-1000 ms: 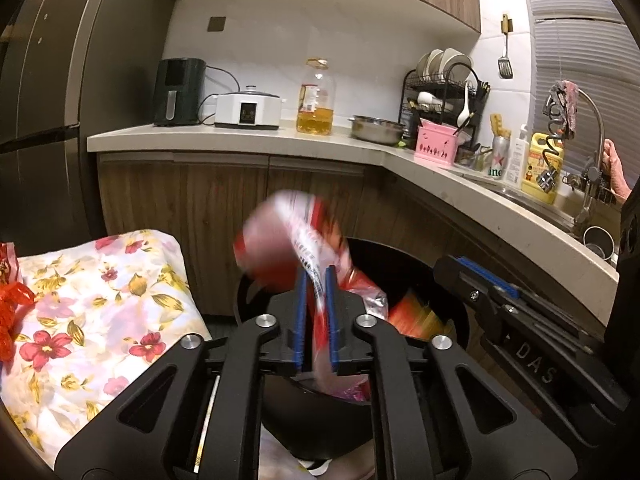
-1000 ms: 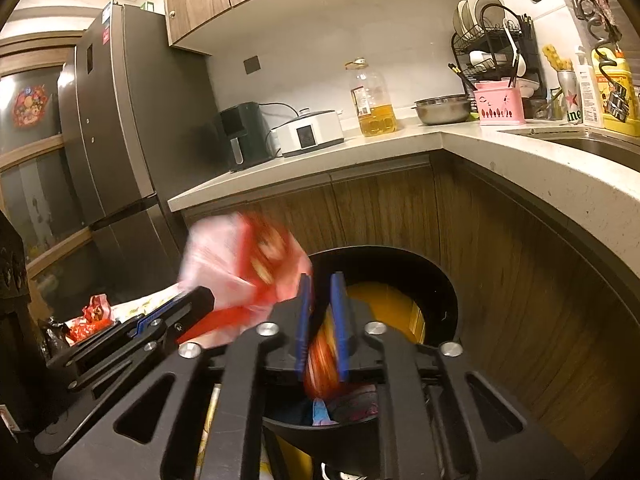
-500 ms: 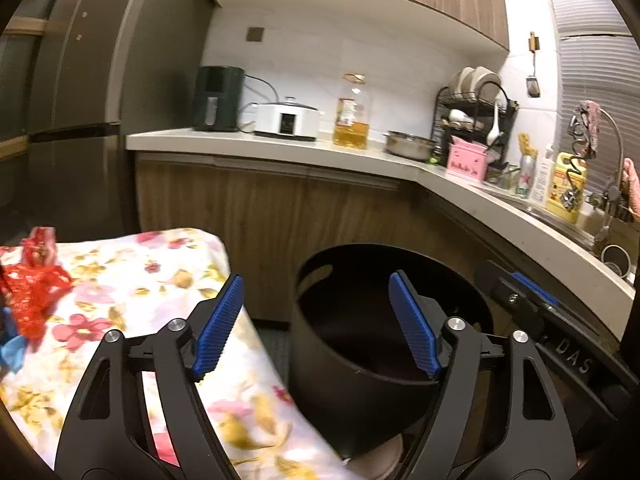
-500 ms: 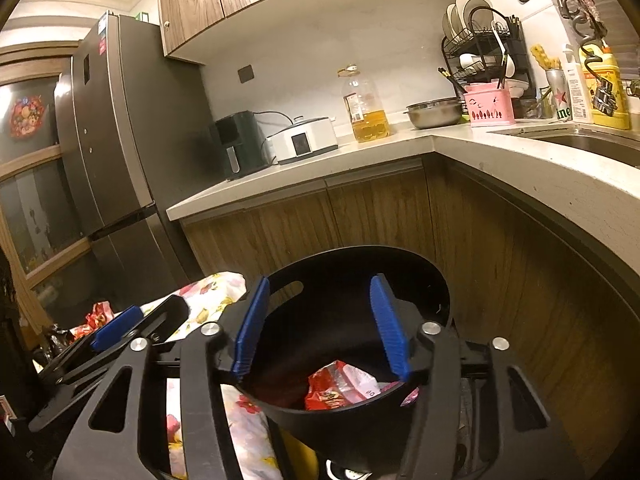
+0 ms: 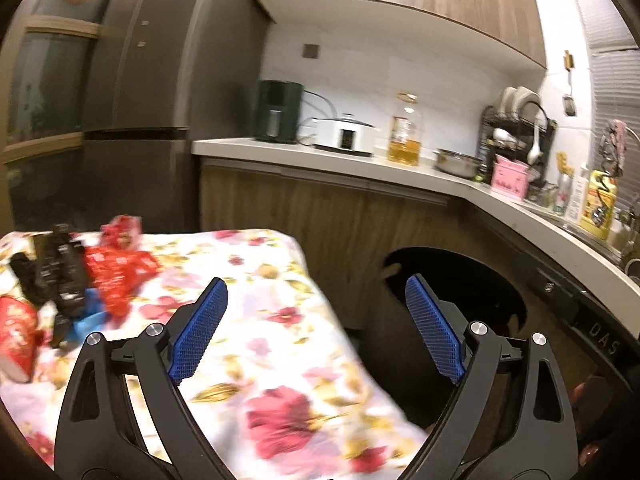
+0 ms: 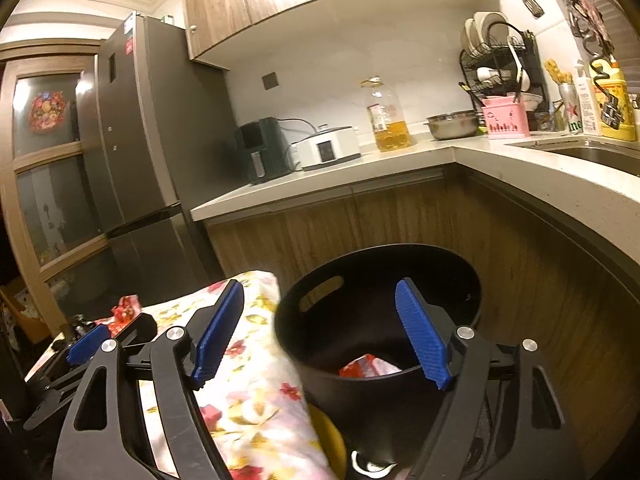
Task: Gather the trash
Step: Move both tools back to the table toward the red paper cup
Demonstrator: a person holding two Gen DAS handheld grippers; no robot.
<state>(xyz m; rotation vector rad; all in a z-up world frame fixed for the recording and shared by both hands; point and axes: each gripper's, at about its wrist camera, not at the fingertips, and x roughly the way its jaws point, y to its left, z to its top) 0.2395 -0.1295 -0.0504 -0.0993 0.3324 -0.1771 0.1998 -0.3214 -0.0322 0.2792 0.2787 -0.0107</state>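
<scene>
A black round bin (image 6: 384,320) stands on the floor by the cabinets; red wrappers (image 6: 366,366) lie inside it. It also shows in the left wrist view (image 5: 452,284). My right gripper (image 6: 320,332) is open and empty just above the bin's near rim. My left gripper (image 5: 316,328) is open and empty over the floral-cloth table (image 5: 256,320). Red wrappers (image 5: 116,272), black packets (image 5: 56,272), a blue scrap (image 5: 86,320) and a red cup (image 5: 16,340) lie at the table's left end.
A grey fridge (image 6: 132,140) stands at the left. The L-shaped counter (image 6: 400,168) carries an air fryer, a cooker, an oil bottle, a steel bowl and a dish rack. Wooden cabinets (image 6: 520,264) run behind the bin. The left gripper's body (image 6: 84,350) shows beside my right one.
Both grippers opened and dropped their red wrappers into the bin. The left gripper then swung left over the table; the right gripper pulled back slightly.
</scene>
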